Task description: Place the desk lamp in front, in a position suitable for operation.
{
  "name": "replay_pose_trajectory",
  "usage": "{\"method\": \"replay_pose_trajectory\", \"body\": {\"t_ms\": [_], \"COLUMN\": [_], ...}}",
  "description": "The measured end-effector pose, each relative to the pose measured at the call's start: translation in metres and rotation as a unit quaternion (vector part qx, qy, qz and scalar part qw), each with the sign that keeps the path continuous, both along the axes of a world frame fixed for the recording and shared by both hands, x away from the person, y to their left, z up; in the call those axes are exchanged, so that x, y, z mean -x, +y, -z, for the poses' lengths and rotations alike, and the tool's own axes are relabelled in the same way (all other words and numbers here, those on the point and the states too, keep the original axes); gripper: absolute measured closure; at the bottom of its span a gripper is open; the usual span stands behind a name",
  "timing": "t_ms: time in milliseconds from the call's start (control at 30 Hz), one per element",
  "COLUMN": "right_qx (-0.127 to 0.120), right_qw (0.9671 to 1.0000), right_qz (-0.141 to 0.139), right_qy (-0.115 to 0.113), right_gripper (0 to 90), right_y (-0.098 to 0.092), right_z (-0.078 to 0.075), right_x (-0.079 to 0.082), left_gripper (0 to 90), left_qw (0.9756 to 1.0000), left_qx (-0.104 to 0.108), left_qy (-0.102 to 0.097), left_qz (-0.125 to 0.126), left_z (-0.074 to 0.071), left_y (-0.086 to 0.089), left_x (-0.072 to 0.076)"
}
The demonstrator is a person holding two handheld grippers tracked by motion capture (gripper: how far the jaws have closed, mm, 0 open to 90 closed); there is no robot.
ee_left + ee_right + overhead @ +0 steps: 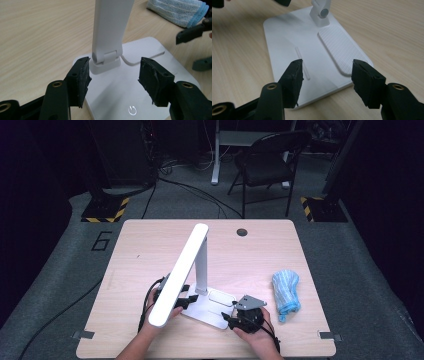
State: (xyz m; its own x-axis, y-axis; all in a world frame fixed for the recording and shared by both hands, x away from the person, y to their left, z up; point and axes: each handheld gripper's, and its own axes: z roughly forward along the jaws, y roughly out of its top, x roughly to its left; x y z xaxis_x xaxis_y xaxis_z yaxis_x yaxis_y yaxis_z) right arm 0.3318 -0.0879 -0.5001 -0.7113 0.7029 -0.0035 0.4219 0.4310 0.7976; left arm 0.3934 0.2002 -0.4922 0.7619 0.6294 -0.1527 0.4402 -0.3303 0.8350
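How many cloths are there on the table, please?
1. A blue striped cloth lies bunched on the table, to the right of the white desk lamp and apart from its base. Another could be hidden under the lamp head.

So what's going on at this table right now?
A person at a wooden table works on a white desk lamp with a gripper in each hand. The left gripper hangs open over the lamp's base, near the hinge at the foot of its stem. The right gripper is open too, over the opposite edge of the base and its ribbed pad. Neither holds anything. A folded blue cloth lies untouched to the right.
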Motion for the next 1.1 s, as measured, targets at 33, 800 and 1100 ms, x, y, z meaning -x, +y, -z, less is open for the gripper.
{"method": "replay_pose_trajectory", "body": {"t_ms": [33,800,1100], "right_qx": [0.003,0.007,0.015], "right_qw": [1.0,0.9998,0.9998], "right_qz": [0.001,-0.006,-0.01], "right_qy": [-0.001,0.017,0.009], "right_gripper": [41.1,31.6,28.3], "right_y": [-0.001,0.009,0.007], "right_z": [0.001,0.023,0.024], "right_x": [0.006,0.021,0.016], "left_gripper": [41.3,53.3,54.8], "left_qw": [1.0,0.9997,0.9996], "left_qx": [-0.003,0.008,0.001], "left_qy": [-0.002,-0.018,-0.023], "left_qz": [0.0,0.013,0.015], "left_z": [-0.001,-0.017,-0.018], "left_y": [-0.001,-0.025,-0.023], "left_x": [-0.001,-0.034,-0.03]}}
